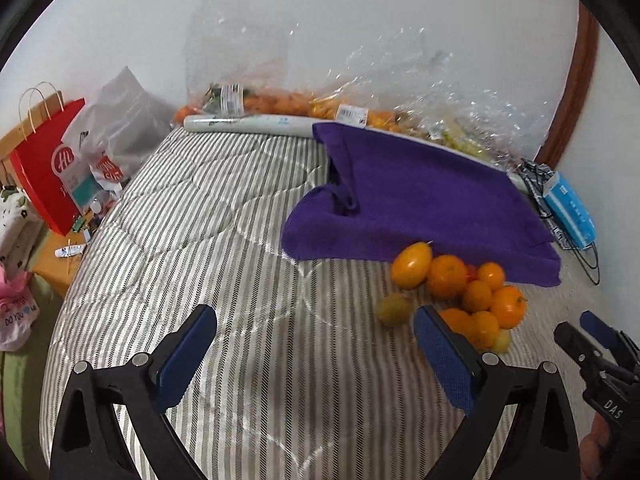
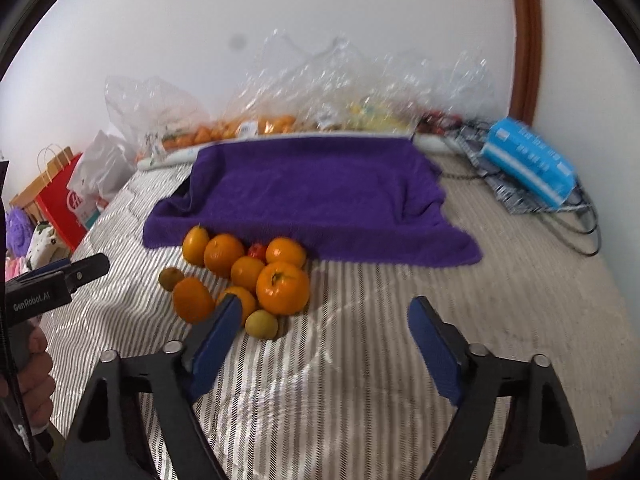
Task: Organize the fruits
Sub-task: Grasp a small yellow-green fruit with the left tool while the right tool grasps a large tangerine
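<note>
Both grippers tilt down over the striped bedcover, and the fruit pile sits just before the purple towel. Left gripper gapes wide, empty; right gripper stands apart, holding nothing.

Glossy fruit, fuzzy purple towel, crinkly clear plastic bags.

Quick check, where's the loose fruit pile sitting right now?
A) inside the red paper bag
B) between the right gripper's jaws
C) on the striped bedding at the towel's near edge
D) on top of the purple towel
C: the fruit pile lies on the striped bedding, against the near edge of the purple towel; nothing sits between either gripper's jaws.
</note>
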